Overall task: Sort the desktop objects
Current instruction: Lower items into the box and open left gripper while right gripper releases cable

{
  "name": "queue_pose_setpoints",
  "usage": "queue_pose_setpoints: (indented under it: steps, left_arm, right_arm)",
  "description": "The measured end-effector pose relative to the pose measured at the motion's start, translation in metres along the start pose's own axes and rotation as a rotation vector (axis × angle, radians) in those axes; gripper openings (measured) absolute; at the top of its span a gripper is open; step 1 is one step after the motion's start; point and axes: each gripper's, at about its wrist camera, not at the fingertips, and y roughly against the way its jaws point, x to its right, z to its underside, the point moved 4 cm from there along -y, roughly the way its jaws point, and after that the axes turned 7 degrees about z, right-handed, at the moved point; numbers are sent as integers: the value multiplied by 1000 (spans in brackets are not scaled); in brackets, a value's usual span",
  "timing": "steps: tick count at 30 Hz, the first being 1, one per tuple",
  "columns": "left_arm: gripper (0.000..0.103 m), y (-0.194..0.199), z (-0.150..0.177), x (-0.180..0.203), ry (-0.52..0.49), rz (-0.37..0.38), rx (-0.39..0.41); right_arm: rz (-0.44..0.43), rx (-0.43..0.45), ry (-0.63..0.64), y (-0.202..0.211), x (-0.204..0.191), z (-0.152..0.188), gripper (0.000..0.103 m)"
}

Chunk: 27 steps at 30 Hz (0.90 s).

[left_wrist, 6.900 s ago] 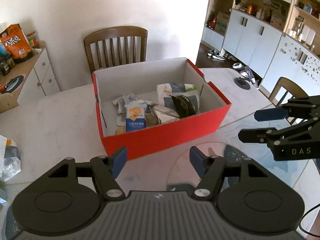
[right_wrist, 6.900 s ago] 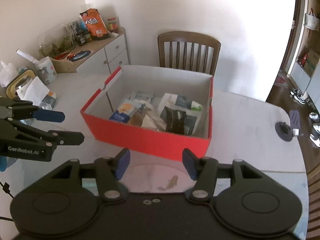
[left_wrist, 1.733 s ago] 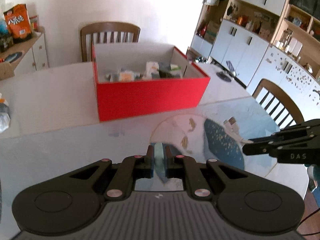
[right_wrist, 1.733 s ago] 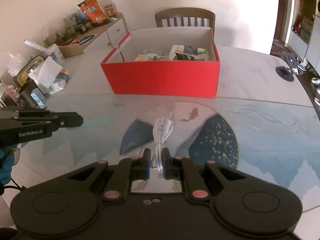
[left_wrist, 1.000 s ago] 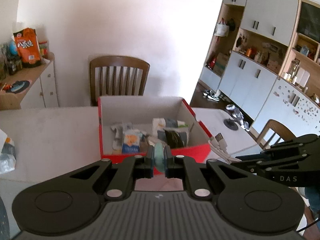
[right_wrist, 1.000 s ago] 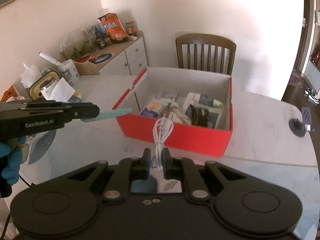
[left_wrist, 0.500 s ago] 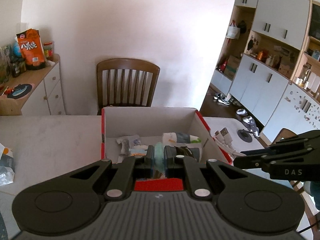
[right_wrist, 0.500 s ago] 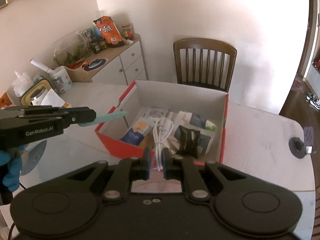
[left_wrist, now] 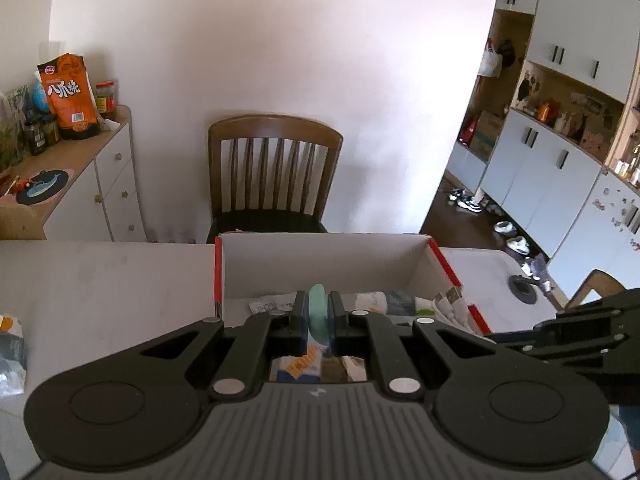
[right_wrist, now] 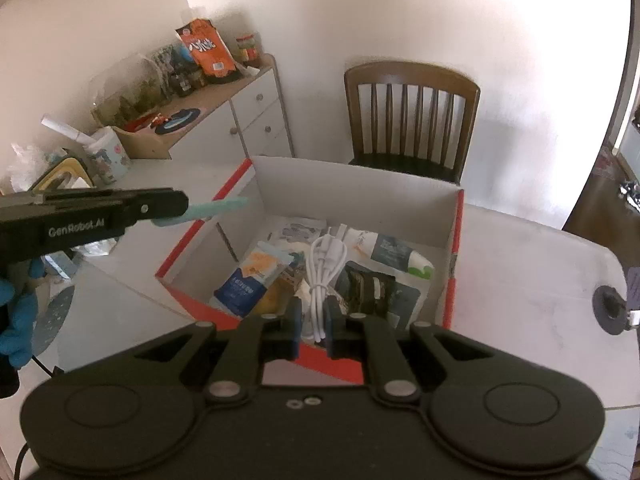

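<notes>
A red cardboard box (left_wrist: 218, 276) (right_wrist: 452, 272) with white inner walls stands on the table and holds several packets. My left gripper (left_wrist: 319, 304) is shut on a flat pale-teal piece (left_wrist: 319, 312) and hangs over the box's near half. From the right wrist view, that teal piece (right_wrist: 218, 207) sticks out of the left gripper (right_wrist: 176, 210) above the box's left rim. My right gripper (right_wrist: 312, 318) is shut on a coiled white cable (right_wrist: 324, 264), which hangs over the packets inside the box. The right gripper (left_wrist: 516, 338) shows at the right edge of the left wrist view.
A wooden chair (left_wrist: 274, 176) (right_wrist: 410, 120) stands behind the box. A sideboard (right_wrist: 224, 120) with snack bags and jars lies to the left. Bags and a cup (right_wrist: 106, 156) sit at the table's left end. A dark round disc (right_wrist: 608, 308) lies on the right.
Both grippers have moved forward over the box with their loads; the box now sits right beneath them, its front wall hidden under the gripper bodies.
</notes>
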Motion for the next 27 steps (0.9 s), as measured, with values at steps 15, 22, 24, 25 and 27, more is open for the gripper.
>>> queue_pose_setpoints:
  steps: [15,22,24,25,27]
  left_arm:
    - [8,-66,1,-14,-62,-87,-77]
    - [8,-89,3,-17,-110,-125,-119]
    - [8,-94,6,-17,-117,-124,-135]
    - [8,-97,8,-17,-121,-118,-149]
    - [8,-103,13,-17,-132,-125,-168]
  right_arm:
    - [4,-49,-9,-59,0,-8,10]
    - [3,-76,10,-77,0,-5,10]
    - [-5,-80,10,-80,-1,-4,10]
    - [-8,-83,11,-81,-1,-3,10]
    - [-13,-89,17,-84,-1,-2,10]
